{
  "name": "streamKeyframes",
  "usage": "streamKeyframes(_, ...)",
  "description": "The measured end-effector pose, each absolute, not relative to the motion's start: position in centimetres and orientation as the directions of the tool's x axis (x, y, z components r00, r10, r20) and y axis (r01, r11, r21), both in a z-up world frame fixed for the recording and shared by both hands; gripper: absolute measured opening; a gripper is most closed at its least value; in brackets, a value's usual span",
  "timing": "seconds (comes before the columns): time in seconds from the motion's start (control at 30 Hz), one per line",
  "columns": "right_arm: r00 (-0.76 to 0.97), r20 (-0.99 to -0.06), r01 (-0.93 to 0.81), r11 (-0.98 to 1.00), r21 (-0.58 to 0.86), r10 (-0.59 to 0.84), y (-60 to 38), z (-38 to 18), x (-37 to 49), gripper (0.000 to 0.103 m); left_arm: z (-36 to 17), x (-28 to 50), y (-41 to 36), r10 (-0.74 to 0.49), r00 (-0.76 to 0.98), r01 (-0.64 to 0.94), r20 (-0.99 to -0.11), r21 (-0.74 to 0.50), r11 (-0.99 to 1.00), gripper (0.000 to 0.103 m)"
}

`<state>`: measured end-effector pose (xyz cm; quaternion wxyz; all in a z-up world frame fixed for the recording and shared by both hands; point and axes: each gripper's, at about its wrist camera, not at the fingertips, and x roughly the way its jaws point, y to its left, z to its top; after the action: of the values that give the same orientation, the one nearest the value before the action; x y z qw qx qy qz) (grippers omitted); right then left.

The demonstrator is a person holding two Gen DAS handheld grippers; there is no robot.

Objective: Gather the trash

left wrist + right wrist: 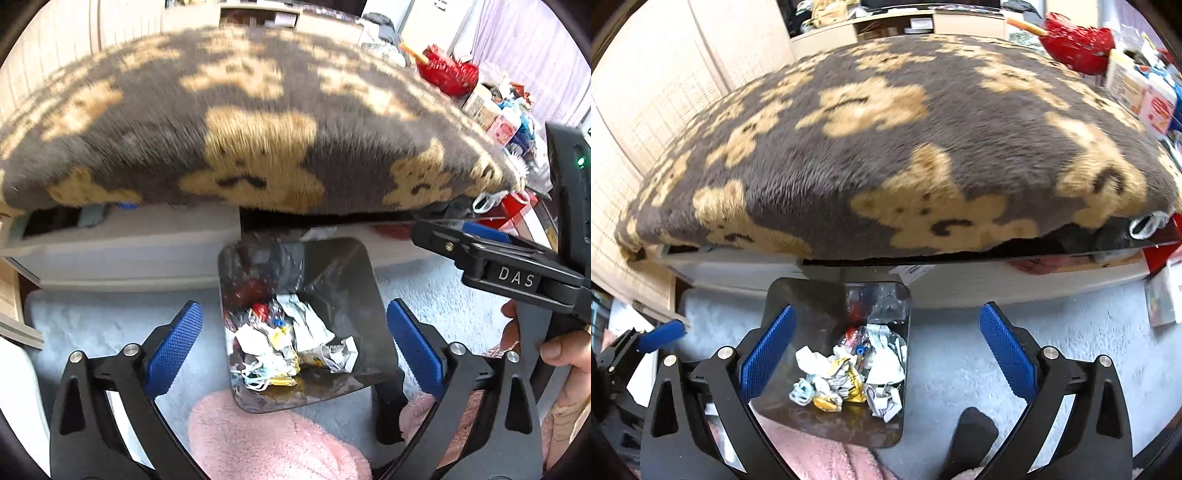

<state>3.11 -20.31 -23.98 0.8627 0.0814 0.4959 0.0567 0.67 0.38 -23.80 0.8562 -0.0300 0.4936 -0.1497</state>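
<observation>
Black square trash bin (295, 321), mouth up, stands on the pale rug (92, 325) against the bed, crumpled wrappers (295, 343) inside. Your left gripper (294, 341) and right gripper (886, 347): fingers wide, holding nothing.

A grey blanket with tan bear shapes (886, 155) covers a bed above a white frame (122, 254). Pale shaggy carpet (1071, 332) covers the floor, and cream panelled walls (646, 92) stand left.

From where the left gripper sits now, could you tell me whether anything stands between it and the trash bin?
Nothing visible does. The left gripper is open and empty right above the open trash bin, where crumpled wrappers already lie. The right gripper, also open and empty, is off to the side, and the blanket lies beyond the bin.
</observation>
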Motion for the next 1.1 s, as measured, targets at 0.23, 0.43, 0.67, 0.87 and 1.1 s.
streamKeyframes(0.23,0.617,-0.773,-0.012,0.984,0.177,0.146,-21.6,-17.8,0.5,0.1,-18.5,-0.9,0.9,-0.31,0.558,0.235,-0.77,-0.211,0.949,0.095)
streamKeyframes(0.43,0.769,-0.636,0.021,0.991,0.133,0.069,-22.7,-9.8,-2.5,0.1,-12.3,-2.4,1.2,-0.307,0.68,0.233,-0.666,-0.201,0.952,0.095)
streamKeyframes(0.67,0.858,-0.512,0.107,0.988,0.112,-0.035,-24.5,-4.0,-6.2,0.1,-5.7,-4.9,2.4,-0.298,0.786,0.207,-0.541,-0.223,0.952,0.095)
streamKeyframes(0.87,0.881,-0.466,0.131,0.988,0.079,-0.08,-24.6,-1.2,-8.6,0.1,-2.1,-7.0,2.9,-0.283,0.838,0.203,-0.466,-0.215,0.955,0.095)
streamKeyframes(1.1,0.902,-0.425,0.11,0.993,0.048,-0.079,-23.4,0.4,-10.5,0.1,-0.6,-8.8,2.8,-0.17,0.884,0.128,-0.435,-0.125,0.984,0.095)
